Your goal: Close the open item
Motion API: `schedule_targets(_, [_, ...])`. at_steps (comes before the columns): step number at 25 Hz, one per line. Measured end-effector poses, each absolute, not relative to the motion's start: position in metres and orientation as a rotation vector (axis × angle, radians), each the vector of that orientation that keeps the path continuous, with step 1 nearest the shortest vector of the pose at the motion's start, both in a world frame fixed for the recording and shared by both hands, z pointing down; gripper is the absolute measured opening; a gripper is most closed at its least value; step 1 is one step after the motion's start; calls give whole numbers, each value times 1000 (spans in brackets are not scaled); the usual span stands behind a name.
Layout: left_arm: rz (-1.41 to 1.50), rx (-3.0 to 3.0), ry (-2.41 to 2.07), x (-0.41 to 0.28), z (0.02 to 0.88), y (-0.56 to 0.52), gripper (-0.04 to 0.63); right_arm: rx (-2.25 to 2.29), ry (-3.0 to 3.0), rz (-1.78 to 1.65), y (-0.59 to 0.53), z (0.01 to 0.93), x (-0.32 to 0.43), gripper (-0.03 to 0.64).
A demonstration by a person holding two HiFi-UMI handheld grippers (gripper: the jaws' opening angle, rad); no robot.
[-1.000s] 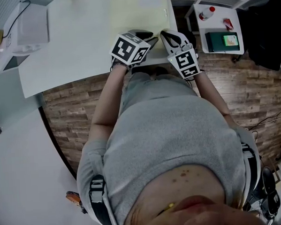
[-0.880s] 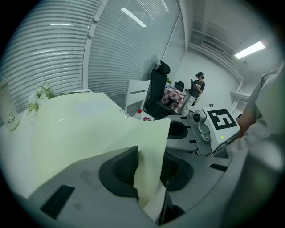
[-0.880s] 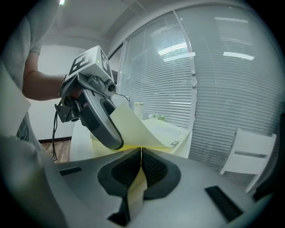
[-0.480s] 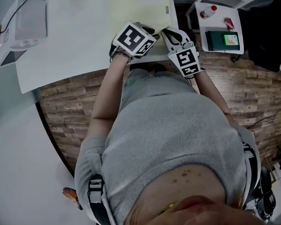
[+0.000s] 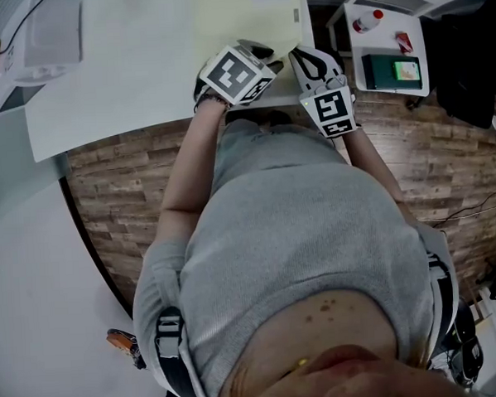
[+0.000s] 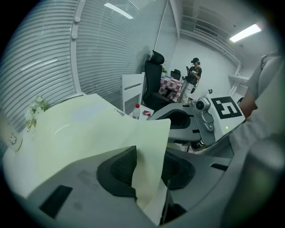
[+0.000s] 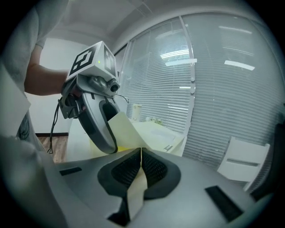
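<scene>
A pale yellow folder [image 5: 239,20] lies open on the white table [image 5: 126,84], and its near corner is lifted. My left gripper [image 5: 263,58] is at that corner. In the left gripper view the cover sheet [image 6: 133,133] runs between the jaws of the left gripper [image 6: 149,165]. Those jaws have just been opening, and there is a gap beside the sheet. My right gripper [image 5: 309,63] is close to the right of it. The right gripper view shows the right gripper [image 7: 141,167] shut on the sheet's edge [image 7: 136,191], with the left gripper [image 7: 107,138] just beyond.
A small white side table [image 5: 385,49] at the right holds a bottle [image 5: 363,23] and a green book [image 5: 395,71]. A white box [image 5: 37,55] sits on the desk's far left. Wooden floor [image 5: 124,200] lies below. Farther off are a black office chair [image 6: 156,82] and a standing person [image 6: 193,73].
My left gripper has rolled a little, so its marker cube shows a different face. Both grippers stay at the folder's near corner.
</scene>
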State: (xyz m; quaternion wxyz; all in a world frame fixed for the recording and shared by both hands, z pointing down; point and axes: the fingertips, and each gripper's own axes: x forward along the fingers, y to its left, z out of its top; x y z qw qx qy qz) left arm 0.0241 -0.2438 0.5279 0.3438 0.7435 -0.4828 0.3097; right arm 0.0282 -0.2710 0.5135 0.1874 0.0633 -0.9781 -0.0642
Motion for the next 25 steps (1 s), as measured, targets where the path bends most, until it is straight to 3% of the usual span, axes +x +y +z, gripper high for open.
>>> schedule_targets(5, [828,2023,-1227,35,522,-238,193,257,-2781,-50,-281,504,37,66])
schedule_targets(12, [786,2143,-1156,44,520,-228,239,301,-2684,-109,-282,503,49,66])
schedule_targets(25, [404,2385,-1396,14,465,-202,232,434,-2785,-48,-248,448,30,66])
